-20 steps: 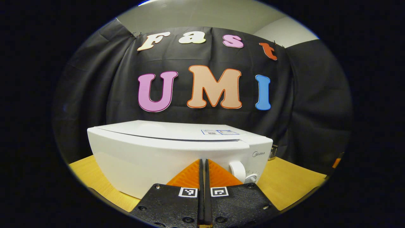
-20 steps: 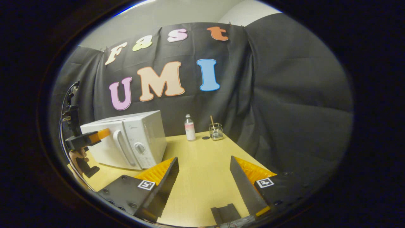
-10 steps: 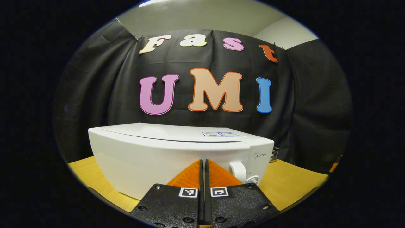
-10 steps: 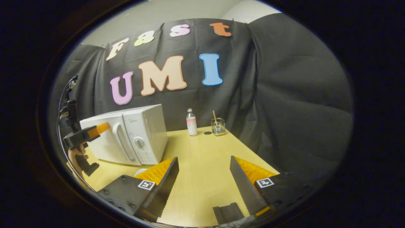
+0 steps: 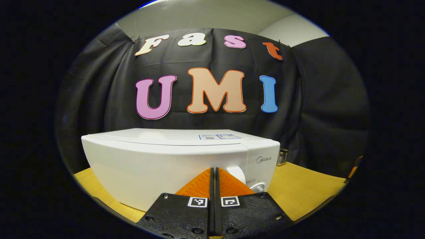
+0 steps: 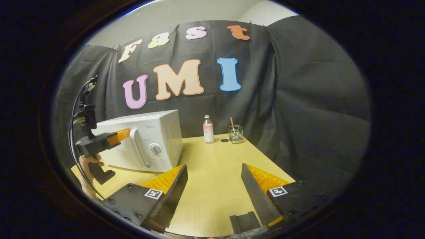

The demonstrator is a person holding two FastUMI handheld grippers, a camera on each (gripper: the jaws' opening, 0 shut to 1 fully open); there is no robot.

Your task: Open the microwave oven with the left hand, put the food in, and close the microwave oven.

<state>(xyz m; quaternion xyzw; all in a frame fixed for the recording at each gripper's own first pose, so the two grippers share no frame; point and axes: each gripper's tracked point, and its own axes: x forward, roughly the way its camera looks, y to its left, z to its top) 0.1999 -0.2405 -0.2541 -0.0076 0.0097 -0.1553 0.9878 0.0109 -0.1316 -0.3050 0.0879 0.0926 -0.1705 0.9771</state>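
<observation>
A white microwave (image 5: 159, 162) stands on the yellow table straight ahead in the left gripper view, its door closed. My left gripper (image 5: 212, 170) is shut with nothing between its fingers, and its tips sit just left of the door handle (image 5: 238, 173), which they partly hide. In the right gripper view the microwave (image 6: 156, 132) is at the left, with the left gripper (image 6: 114, 138) reaching in beside the handle (image 6: 138, 147), held by a hand (image 6: 88, 162). My right gripper (image 6: 214, 166) stands open over bare table.
At the back of the table (image 6: 212, 172) stand a small bottle (image 6: 208, 128) and a glass holder (image 6: 236, 134) with a stick in it. A dial (image 6: 154, 149) sits right of the handle. Cables hang above the left gripper.
The left gripper has shifted toward the microwave's handle, its tips now right beside it. The right gripper's view has swung slightly left and it stays open.
</observation>
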